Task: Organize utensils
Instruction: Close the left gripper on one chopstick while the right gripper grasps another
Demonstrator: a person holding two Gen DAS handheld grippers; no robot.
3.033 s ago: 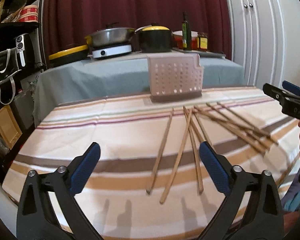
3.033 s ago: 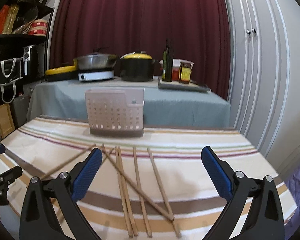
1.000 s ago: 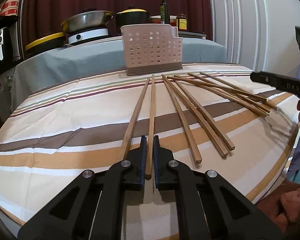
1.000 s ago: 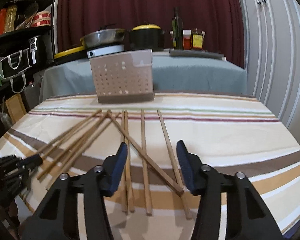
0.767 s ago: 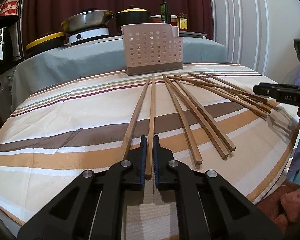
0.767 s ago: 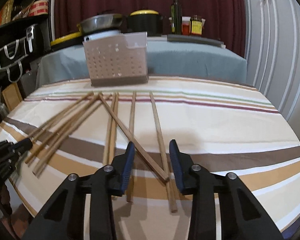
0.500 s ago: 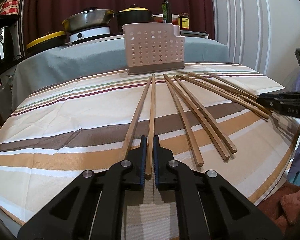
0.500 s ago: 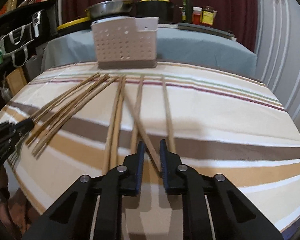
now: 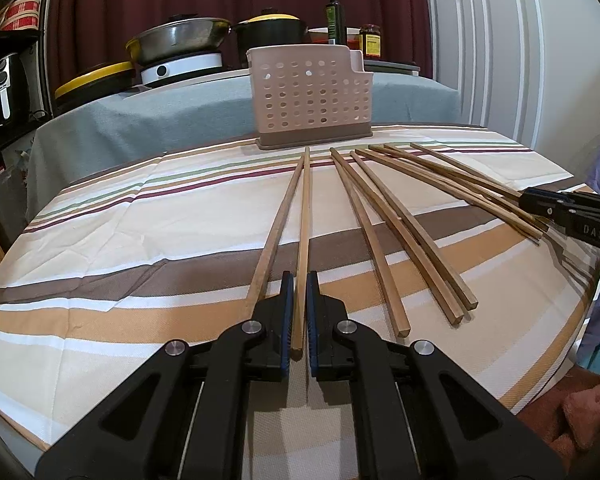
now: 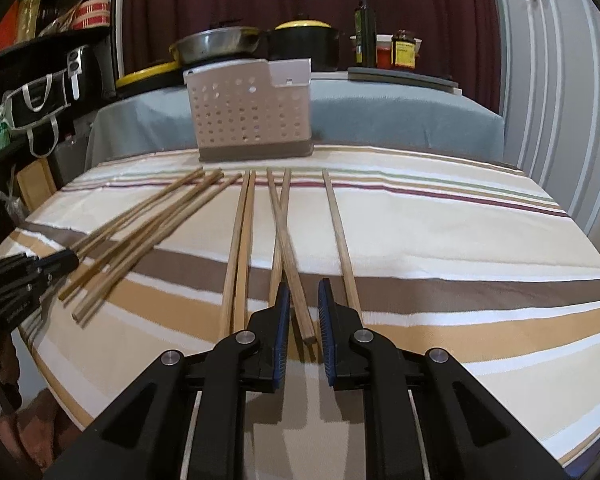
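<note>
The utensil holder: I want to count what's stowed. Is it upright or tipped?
Upright. The utensil holder stands on its brown base at the striped tablecloth's far edge. Whether anything is inside, cannot tell.

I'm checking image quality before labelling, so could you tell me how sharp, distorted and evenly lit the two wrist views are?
Left wrist view: sharp, with strong fisheye bending of the cupboard doors and dark corners. Right wrist view: equally sharp and curved, the shelves dim, and soft shadows on the tablecloth under the gripper.

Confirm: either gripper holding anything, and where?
Left gripper is shut on one chopstick near its close end. Right gripper brackets another chopstick's end, not clamped.
</note>
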